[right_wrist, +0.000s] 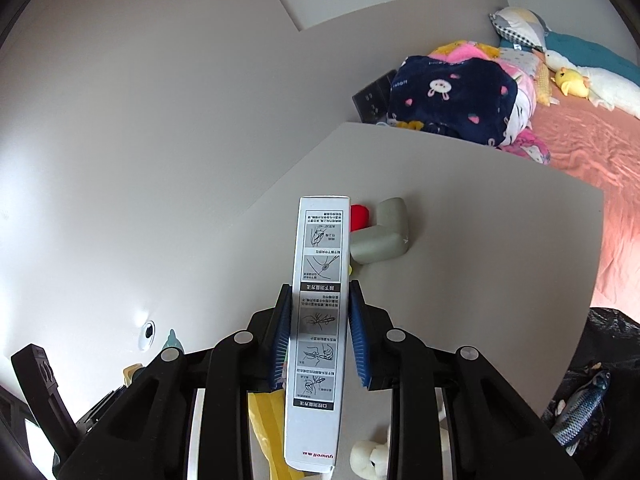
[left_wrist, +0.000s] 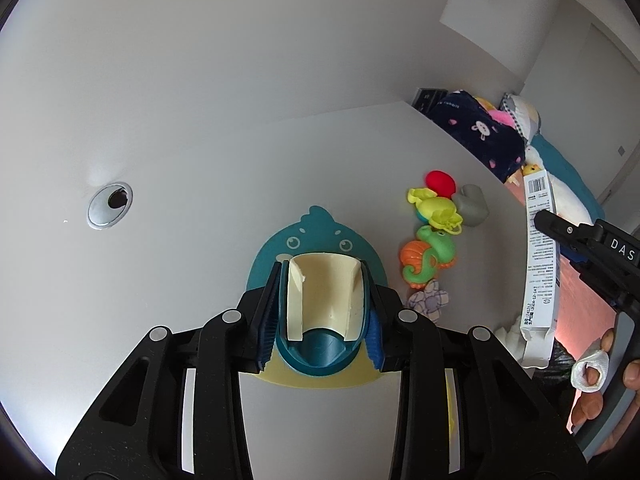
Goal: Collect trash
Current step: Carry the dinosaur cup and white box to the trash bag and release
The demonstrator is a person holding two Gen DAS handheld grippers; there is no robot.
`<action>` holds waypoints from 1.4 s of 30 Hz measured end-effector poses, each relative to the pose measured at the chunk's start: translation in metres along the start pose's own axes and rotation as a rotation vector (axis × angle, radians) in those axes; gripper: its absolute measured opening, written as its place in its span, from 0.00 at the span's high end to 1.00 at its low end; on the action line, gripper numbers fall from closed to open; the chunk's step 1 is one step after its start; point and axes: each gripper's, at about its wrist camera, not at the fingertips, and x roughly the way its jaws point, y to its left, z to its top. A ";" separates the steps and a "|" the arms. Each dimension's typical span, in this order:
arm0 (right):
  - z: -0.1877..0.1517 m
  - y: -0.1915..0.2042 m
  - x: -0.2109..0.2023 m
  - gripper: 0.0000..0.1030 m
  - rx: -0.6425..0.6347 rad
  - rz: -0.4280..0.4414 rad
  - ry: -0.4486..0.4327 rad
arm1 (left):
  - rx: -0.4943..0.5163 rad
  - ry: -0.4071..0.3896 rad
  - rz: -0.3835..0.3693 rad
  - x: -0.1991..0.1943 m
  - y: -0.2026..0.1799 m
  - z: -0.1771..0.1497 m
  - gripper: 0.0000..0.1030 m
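Note:
My right gripper (right_wrist: 318, 316) is shut on a long white cardboard box (right_wrist: 318, 312) with printed instructions, held above the grey table (right_wrist: 480, 248). The box also shows in the left wrist view (left_wrist: 540, 264), held by the right gripper (left_wrist: 560, 236) at the table's right edge. My left gripper (left_wrist: 322, 300) is shut on a teal and cream toy dustpan (left_wrist: 324, 304), above a teal fish-shaped mat (left_wrist: 316, 236). A black trash bag (right_wrist: 608, 336) lies below the table's right edge.
Rubber bath toys (left_wrist: 432, 232) and a grey corner guard (right_wrist: 380, 232) lie on the table. A cable hole (left_wrist: 110, 204) is at the left. White tissue (right_wrist: 370, 456) and a yellow item (right_wrist: 268, 432) lie near the front. A bed with plush toys (right_wrist: 572, 80) stands at the right.

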 end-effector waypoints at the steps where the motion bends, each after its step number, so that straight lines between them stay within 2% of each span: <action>1: 0.000 -0.002 -0.004 0.72 0.002 0.000 -0.003 | 0.006 -0.001 -0.005 -0.001 -0.004 0.000 0.66; 10: -0.007 -0.027 -0.045 0.72 0.012 -0.030 -0.041 | 0.073 -0.006 -0.070 -0.013 -0.047 -0.006 0.66; 22: -0.021 -0.083 -0.100 0.71 0.069 -0.099 -0.090 | 0.195 0.014 -0.168 -0.016 -0.122 -0.013 0.66; 42: -0.049 -0.182 -0.180 0.71 0.211 -0.262 -0.175 | 0.399 0.075 -0.325 -0.011 -0.238 -0.048 0.66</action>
